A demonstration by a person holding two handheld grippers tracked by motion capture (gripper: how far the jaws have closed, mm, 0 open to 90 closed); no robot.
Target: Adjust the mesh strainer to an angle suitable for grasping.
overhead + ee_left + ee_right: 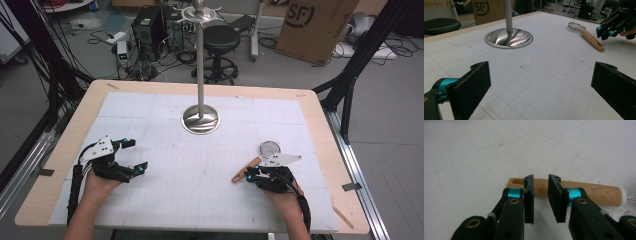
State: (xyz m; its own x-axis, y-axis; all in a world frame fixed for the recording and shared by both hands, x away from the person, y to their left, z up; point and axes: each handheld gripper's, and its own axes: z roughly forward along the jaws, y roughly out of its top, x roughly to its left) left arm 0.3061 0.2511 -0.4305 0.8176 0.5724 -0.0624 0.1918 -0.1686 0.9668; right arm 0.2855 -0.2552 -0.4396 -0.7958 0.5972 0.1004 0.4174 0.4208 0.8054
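Strainer (264, 155): lay at right of centre in the high view — wooden handle (574, 190) flat on the table (165, 200).
Right gripper (541, 195): jaws narrowly parted, released, just short of the handle.
Left gripper (536, 87): jaws spread wide, lower left — holding nothing.

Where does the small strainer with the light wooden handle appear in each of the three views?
High view: the small strainer with the light wooden handle lies right of centre, beside the right gripper.
Left gripper view: upper right.
Right gripper view: handle across the middle, behind the jaws.
Shared landmark: the white gridded mat.
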